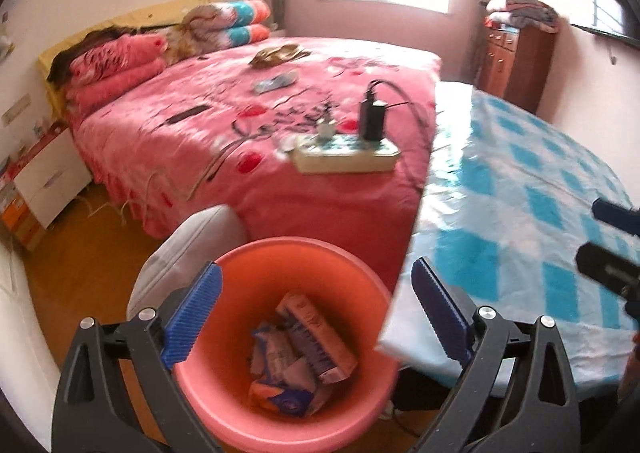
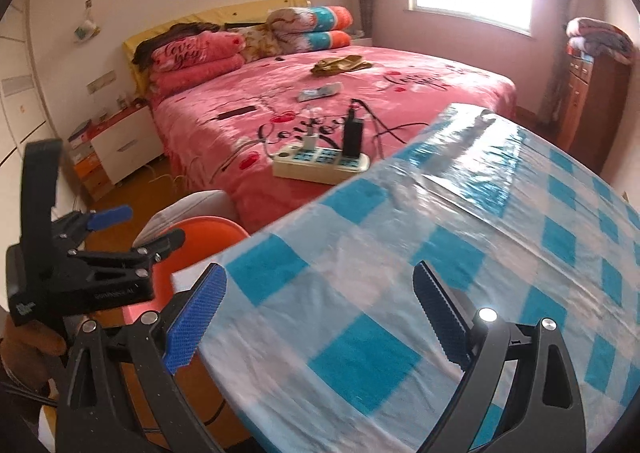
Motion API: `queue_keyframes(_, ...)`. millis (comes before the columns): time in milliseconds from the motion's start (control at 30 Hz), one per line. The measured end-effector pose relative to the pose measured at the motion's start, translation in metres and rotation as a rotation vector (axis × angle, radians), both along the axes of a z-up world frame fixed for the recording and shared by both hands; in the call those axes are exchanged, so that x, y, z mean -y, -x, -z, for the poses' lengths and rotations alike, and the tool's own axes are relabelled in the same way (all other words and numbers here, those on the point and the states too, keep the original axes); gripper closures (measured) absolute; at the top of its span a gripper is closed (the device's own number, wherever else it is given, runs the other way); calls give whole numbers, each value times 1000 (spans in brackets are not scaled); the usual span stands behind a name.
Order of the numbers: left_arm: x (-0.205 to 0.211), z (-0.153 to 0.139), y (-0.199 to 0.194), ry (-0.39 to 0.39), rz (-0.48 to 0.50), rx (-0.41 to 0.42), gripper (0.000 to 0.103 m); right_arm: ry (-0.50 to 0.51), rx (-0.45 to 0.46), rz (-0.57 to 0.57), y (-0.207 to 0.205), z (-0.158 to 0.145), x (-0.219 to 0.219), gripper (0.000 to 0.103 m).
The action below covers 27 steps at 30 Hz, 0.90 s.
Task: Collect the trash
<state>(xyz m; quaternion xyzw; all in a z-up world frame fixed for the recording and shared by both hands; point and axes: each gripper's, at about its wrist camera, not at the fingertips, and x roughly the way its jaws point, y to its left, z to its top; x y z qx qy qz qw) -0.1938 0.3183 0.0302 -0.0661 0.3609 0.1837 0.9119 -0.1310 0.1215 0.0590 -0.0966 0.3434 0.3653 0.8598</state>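
While both are gaping empty, left hand-held gripper (image 1: 318, 305) is hanging over the bin (image 1: 360, 417), right hand-held gripper (image 2: 320, 313) over the table (image 2: 500, 221) beside the bin; a low swing risks tipping it.

one bin (image 1: 240, 273), one power strip (image 1: 344, 157), two grippers (image 1: 316, 309).

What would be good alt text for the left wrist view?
The open left gripper hovers empty over an orange bin holding crumpled wrappers. Beside the bin stands a table with a blue checked cloth; behind it, a pink bed carries a power strip.
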Motion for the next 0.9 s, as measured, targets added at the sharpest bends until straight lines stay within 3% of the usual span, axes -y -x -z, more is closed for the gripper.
queue_keyframes(300,37,-19,-14,3,70,56,6,-36,-13,81,-2,6,48,10)
queue_keyframes(633,81,-30,-25,8,148,72,6,-75,19,134,7,5,90,10)
queue_keyframes(900,119,-32,-40,18,218,60,4,-90,28,241,3,7,131,10)
